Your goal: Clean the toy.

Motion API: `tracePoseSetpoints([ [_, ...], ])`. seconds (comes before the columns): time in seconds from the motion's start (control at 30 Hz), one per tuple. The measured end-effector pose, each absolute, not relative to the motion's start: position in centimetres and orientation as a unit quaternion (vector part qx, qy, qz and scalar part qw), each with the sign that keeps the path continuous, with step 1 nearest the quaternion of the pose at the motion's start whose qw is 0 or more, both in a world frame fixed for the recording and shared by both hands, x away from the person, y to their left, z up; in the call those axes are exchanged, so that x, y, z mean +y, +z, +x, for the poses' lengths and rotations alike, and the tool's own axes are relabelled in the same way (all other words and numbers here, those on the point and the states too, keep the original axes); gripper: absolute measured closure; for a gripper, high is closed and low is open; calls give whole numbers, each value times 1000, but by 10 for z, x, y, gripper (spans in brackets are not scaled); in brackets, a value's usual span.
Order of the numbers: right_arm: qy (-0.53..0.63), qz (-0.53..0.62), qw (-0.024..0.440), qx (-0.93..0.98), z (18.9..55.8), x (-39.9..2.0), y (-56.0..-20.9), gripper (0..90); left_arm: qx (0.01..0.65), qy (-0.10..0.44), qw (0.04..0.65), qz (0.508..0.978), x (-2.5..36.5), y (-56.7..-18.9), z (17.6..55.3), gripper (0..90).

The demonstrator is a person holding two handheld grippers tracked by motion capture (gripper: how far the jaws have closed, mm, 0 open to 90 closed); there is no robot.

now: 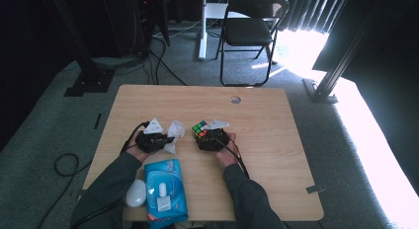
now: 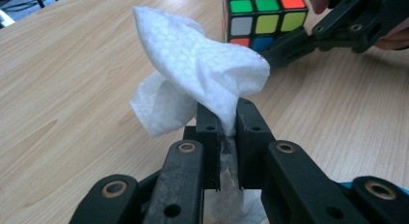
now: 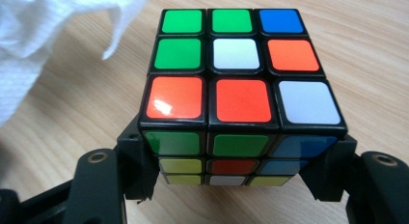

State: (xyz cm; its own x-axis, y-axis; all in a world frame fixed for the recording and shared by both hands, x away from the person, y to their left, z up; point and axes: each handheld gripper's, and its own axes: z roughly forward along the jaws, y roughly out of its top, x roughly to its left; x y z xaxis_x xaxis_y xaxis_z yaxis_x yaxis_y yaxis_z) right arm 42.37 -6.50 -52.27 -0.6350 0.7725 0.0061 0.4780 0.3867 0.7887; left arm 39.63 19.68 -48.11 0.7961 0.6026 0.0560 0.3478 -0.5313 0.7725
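The high view takes in the whole wooden table (image 1: 276, 155), with the person's 2 forearms coming in from the bottom edge. The left gripper (image 1: 165, 138) and the right gripper (image 1: 207, 136) sit near the middle of the table, close together but apart. Near the person's side of the table lie a blue pack of wet wipes (image 1: 165, 189) and, just left of it, a small white oval object (image 1: 135, 193). A black folding chair (image 1: 249, 29) stands on the carpet beyond the far edge.

The left gripper view gives the detail the high view lacks: the jaws are pressed together on a crumpled white wipe (image 2: 202, 74), which bunches up above them and trails below. Beyond it, the Rubik's cube (image 2: 264, 16) sits between the other gripper's black jaws.

The right gripper view shows the cube (image 3: 238, 89) clamped at its lower 2 layers, 1 jaw on each side, resting just above or on the table; I cannot tell which. Its top face carries 3 green, 3 orange, 2 white and 1 blue sticker. An edge of the wipe (image 3: 43, 26) hangs at the upper left.
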Motion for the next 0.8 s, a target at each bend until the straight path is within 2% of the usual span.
tracePoseSetpoints([
  [0.57,371,405,196,813,428,-56,-537,339,278,159,395,861,196,-483,396,822],
  [0.7,372,410,185,812,428,-56,-542,336,279,158,394,861,196,-484,396,822],
  [0.8,374,410,182,812,427,-57,-540,291,280,158,392,862,196,-485,397,820],
])
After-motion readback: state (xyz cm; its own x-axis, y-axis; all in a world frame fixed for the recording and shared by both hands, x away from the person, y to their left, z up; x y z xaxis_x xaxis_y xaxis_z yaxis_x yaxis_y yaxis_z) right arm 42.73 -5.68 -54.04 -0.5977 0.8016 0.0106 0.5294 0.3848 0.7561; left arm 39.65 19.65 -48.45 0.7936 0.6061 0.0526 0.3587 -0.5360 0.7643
